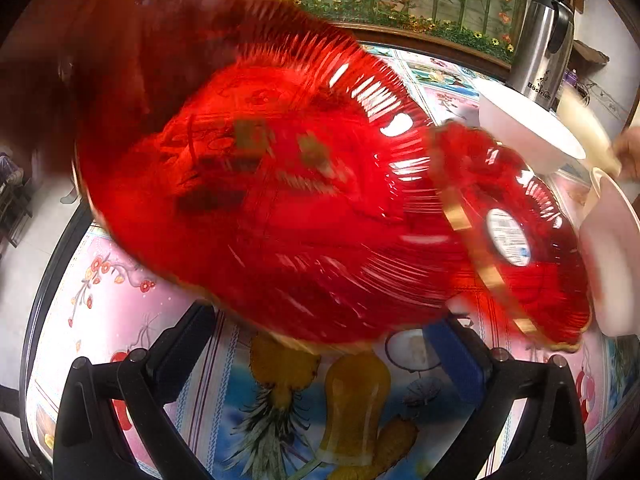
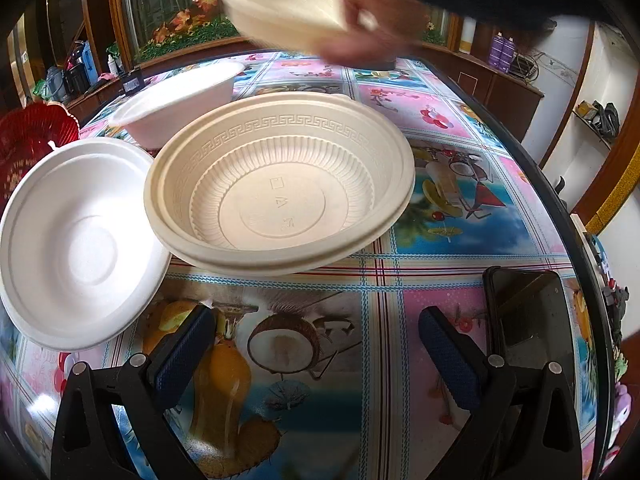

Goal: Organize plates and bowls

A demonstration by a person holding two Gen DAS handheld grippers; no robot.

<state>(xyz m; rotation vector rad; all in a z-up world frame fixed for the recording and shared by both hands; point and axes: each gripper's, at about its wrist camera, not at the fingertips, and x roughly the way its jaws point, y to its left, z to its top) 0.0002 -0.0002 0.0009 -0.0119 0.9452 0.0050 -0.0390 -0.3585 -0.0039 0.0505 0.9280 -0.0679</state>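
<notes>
Two grippers work the table: the left gripper (image 1: 324,344), jaws spread wide, hangs under a blurred red plate (image 1: 272,200); the right gripper (image 2: 316,344), wide open and empty, faces the cream bowl (image 2: 280,184) dead ahead.

In the right wrist view, a ribbed bowl (image 2: 280,184) sits at frame centre on the worktop (image 2: 440,280), its left rim overlapping a smooth bowl (image 2: 76,244) at the left edge, with another bowl (image 2: 180,100) behind them. A phone (image 2: 532,320) lies at lower right. At upper centre, a hand (image 2: 372,20) holds a bowl stack (image 2: 280,4) above the worktop.
</notes>
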